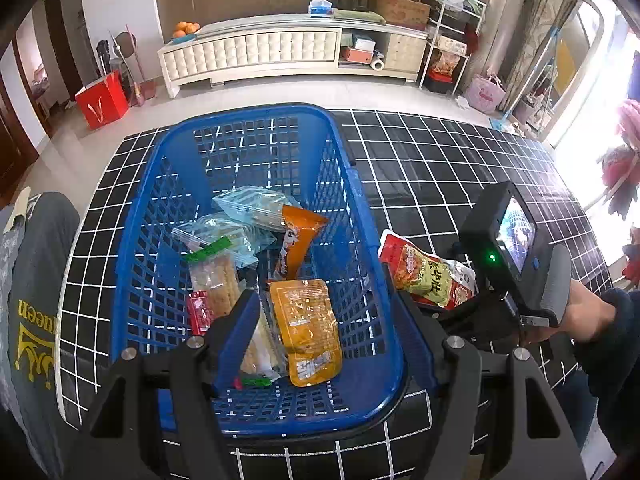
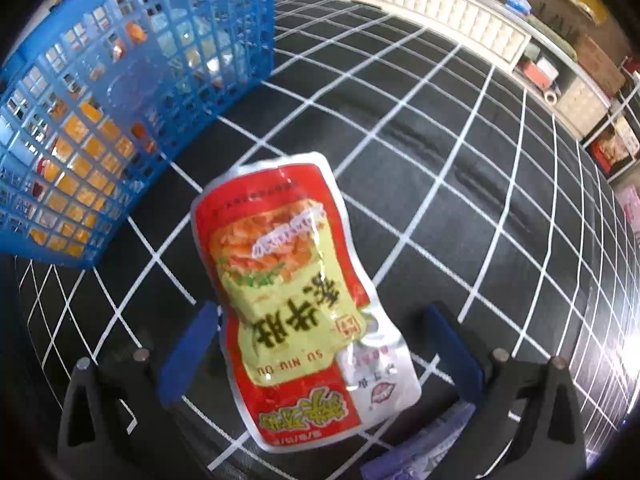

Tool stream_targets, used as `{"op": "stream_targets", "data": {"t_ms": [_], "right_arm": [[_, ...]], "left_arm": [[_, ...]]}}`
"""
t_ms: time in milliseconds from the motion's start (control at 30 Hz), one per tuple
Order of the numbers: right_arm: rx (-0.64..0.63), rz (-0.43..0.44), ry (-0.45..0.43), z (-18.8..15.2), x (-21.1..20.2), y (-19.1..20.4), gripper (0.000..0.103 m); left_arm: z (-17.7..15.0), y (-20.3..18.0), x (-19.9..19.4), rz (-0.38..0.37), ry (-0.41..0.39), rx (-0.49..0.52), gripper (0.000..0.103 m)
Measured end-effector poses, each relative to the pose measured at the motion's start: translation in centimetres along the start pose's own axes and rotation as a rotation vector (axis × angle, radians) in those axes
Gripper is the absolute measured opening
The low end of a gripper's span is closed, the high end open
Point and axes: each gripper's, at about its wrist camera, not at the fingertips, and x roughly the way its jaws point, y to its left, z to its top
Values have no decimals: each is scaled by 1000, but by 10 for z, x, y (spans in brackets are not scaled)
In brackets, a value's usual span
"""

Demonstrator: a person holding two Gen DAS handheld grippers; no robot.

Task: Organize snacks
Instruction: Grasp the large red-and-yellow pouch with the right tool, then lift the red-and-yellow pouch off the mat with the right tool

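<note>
Lying between right fingers (image 2: 188, 344): pouch (image 2: 296, 300)

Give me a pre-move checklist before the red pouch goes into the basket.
1. Red pouch between right gripper fingers: ok.
2. Firm clamp on pouch: cannot tell, fingers look spread wide.
3. Pouch outside blue basket, beside its right wall: ok.
4. Room in basket: ok, far half bare.
5. Left gripper empty, open over basket: ok.
6. Left gripper clear of drop path: not ok, hangs over the near end.
</note>
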Motion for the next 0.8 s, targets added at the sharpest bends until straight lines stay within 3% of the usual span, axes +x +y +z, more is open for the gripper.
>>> {"op": "stream_targets", "data": {"t_ms": [200, 267, 333, 400, 433, 533, 800], "right_arm": [[37, -9, 37, 4, 1, 1, 102], [8, 1, 23, 6, -2, 7, 93], [-22, 10, 13, 4, -9, 17, 70], [-50, 5, 11, 1, -13, 29, 55], [-56, -6, 7, 0, -14, 32, 53], [-21, -14, -6, -6, -17, 34, 51], [90, -14, -81, -35, -63, 37, 51]], "left_arm": [[-2, 6, 2, -4, 6, -25, 66], [-3, 8, 2, -2, 6, -29, 66], [-4, 9, 2, -4, 7, -33, 66], [-5, 10, 2, -15, 6, -45, 66], [-5, 11, 2, -26, 6, -54, 66], [-5, 11, 2, -50, 15, -82, 66], [-8, -13, -20, -46, -10, -17, 66]]}}
